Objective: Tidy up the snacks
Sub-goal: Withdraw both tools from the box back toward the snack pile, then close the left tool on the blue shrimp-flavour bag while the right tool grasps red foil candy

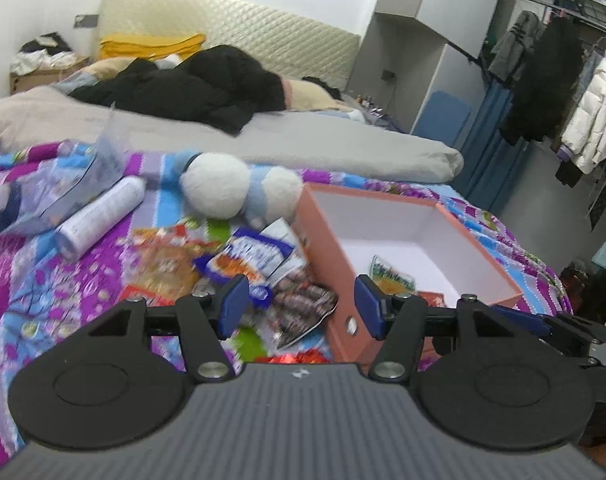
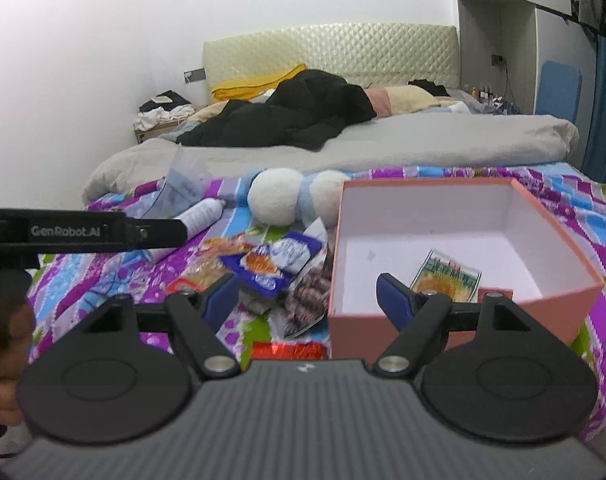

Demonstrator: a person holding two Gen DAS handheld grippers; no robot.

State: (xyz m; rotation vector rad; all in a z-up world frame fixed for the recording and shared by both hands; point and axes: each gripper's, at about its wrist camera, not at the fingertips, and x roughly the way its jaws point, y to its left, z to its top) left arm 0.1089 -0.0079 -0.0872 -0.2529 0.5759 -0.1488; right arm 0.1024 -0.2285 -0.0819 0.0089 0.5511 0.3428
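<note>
Tongs (image 1: 301, 306) above snacks (image 1: 239, 264) (box (image 1: 335, 264) beside)

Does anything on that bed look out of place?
Yes: most snack packets lie jumbled on the bedspread beside the pink box, which holds only a couple. A white bottle lies on its side nearby.

Each camera sits on a gripper and looks forward and a little down, close over the bed. The left wrist view is tipped sideways and sees the clothes rack (image 1: 575, 92) far right. Both views share the pink box (image 1: 491, 280) (image 2: 559, 292), the snack pile (image 1: 239, 264) (image 2: 271, 264) and the headboard (image 1: 239, 20) (image 2: 331, 50).
</note>
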